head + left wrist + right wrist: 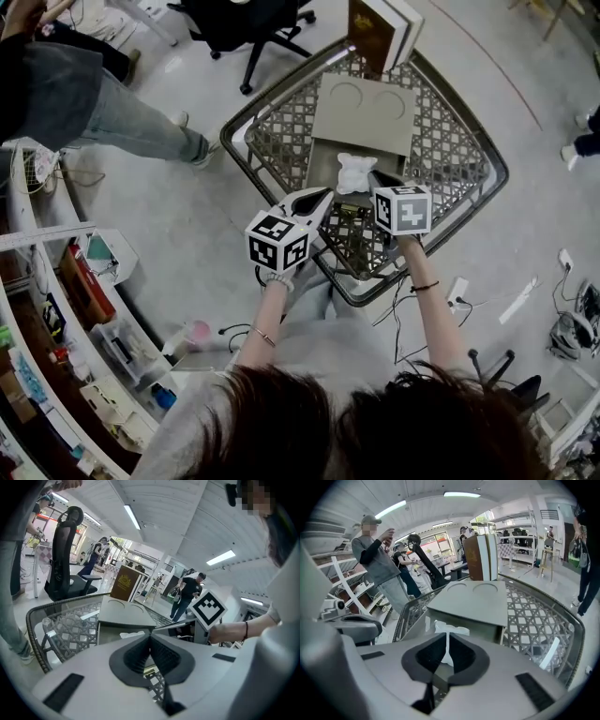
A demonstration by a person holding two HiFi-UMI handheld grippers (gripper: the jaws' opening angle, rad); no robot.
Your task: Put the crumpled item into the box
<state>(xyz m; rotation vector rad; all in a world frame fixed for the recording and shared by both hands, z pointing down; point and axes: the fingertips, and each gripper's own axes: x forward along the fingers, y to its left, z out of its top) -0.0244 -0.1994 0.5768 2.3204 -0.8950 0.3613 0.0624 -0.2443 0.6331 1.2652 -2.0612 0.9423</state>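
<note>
A white crumpled item (356, 173) hangs over the front of an open grey box (325, 171), whose lid (366, 112) stands folded back. My right gripper (375, 180) is shut on the item's near edge. In the right gripper view a thin fold of the crumpled item (450, 630) is pinched between the dark pads of my right gripper (447, 638), with the box (473, 604) just behind. My left gripper (323, 199) hovers just left of the item, shut with nothing in it. In its own view the left gripper (150, 638) has its tips together, in front of the box (124, 617).
The box rests on a wire-mesh table (450, 150) with a raised rim. A brown upright carton (380, 28) stands at its far corner. An office chair (244, 23) and a person in jeans (112, 103) are beyond the table; shelves (56, 309) line the left.
</note>
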